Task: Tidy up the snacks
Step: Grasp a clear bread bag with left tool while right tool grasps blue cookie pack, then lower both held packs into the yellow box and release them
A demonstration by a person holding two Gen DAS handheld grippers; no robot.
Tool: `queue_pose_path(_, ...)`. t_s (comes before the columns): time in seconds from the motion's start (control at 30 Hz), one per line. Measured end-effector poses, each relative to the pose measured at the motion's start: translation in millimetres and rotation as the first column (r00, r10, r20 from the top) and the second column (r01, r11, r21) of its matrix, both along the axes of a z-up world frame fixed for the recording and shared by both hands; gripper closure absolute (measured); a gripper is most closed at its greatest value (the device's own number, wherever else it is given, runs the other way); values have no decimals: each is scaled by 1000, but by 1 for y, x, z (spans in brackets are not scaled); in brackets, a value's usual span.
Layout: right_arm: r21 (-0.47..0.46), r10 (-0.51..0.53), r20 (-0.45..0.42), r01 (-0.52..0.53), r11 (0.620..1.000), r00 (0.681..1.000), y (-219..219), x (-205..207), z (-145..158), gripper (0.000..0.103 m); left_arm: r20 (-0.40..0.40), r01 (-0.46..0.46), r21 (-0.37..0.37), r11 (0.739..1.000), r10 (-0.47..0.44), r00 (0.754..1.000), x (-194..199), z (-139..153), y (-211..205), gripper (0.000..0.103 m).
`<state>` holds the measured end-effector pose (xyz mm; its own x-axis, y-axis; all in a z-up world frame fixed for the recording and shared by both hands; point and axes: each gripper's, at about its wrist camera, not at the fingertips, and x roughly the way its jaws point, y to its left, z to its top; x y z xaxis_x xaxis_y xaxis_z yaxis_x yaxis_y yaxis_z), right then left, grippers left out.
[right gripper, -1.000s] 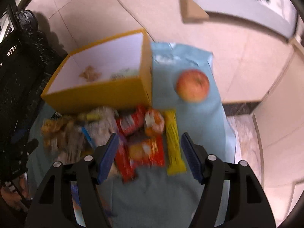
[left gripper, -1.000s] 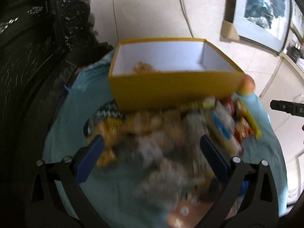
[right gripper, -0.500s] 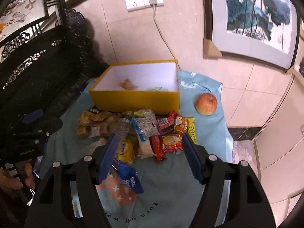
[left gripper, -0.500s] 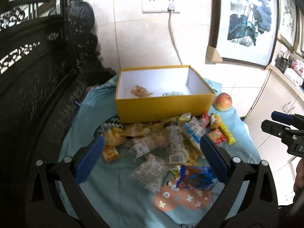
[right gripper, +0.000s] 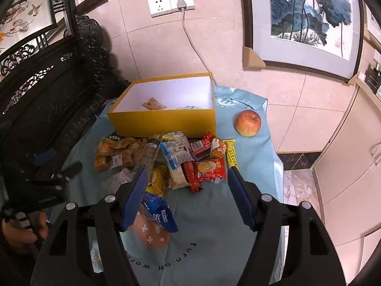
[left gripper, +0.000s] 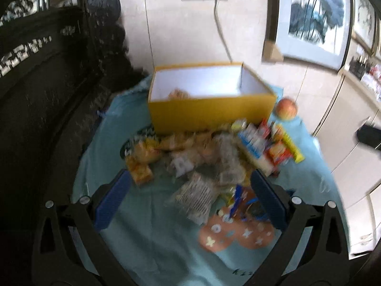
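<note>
Yellow box (right gripper: 164,119) behind the snack pile (right gripper: 166,159), apple (right gripper: 248,122) beside; both grippers wide, empty

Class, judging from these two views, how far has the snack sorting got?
Barely begun. Done: two packets lie inside the yellow box. In hand: nothing; the left gripper and right gripper are open and empty. Left: the snack pile on the cloth.

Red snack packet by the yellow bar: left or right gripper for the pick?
Right. The red snack packet lies between the right gripper's open fingers; for the left gripper it's off to the side.
</note>
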<state>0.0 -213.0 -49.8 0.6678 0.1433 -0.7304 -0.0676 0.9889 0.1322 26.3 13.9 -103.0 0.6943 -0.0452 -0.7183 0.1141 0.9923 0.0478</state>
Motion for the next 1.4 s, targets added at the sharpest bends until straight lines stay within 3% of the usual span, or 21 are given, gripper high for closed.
queue_pose_path(0.2, -22, -9, -42, 8, 1000, 999, -5, 5, -15, 33, -134, 10, 90, 996, 2, 991, 20, -75, 0, 2)
queue_pose_path(0.33, -26, 109, -118, -113, 993, 987, 10, 16, -46, 33, -188, 3, 97, 995, 16, 982, 34, -105, 4, 2)
queue_pose_path(0.53, -128, 338, -203, -367, 921, 919, 59, 26, -107, 33, -197, 59, 164, 985, -26, 980, 50, -131, 0, 2)
queue_pose_path(0.73, -162, 433, -295, -491, 856, 852, 91, 46, -163, 34, -214, 117, 131, 984, -87, 973, 67, -150, -10, 2)
queue_pose_path(0.8, -90, 456, -331, -509, 856, 826, 95, 54, -172, 57, -242, 129, 124, 984, -96, 965, 72, -159, -12, 2)
queue_pose_path(0.83, -74, 453, -335, -502, 862, 827, 95, 57, -171, 59, -262, 134, 110, 985, -101, 960, 74, -163, -11, 5)
queue_pose_path(0.9, -10, 465, -353, -501, 866, 812, 91, 58, -168, 68, -259, 146, 46, 988, -129, 957, 76, -159, -6, 38)
queue_pose_path(0.97, 25, 475, -358, -500, 866, 804, 85, 55, -165, 72, -257, 149, 17, 989, -139, 956, 74, -153, -2, 45)
queue_pose_path(1.0, 41, 476, -355, -495, 868, 805, 81, 54, -162, 73, -263, 154, -12, 988, -152, 953, 73, -150, 0, 54)
queue_pose_path(1.17, 122, 461, -289, -445, 887, 839, 49, 42, -135, 74, -239, 139, -108, 985, -161, 958, 56, -129, 19, 55)
queue_pose_path(1.4, 207, 435, -192, -397, 894, 880, 12, 33, -90, 74, -145, 130, -170, 977, -155, 977, 36, -77, 38, 55)
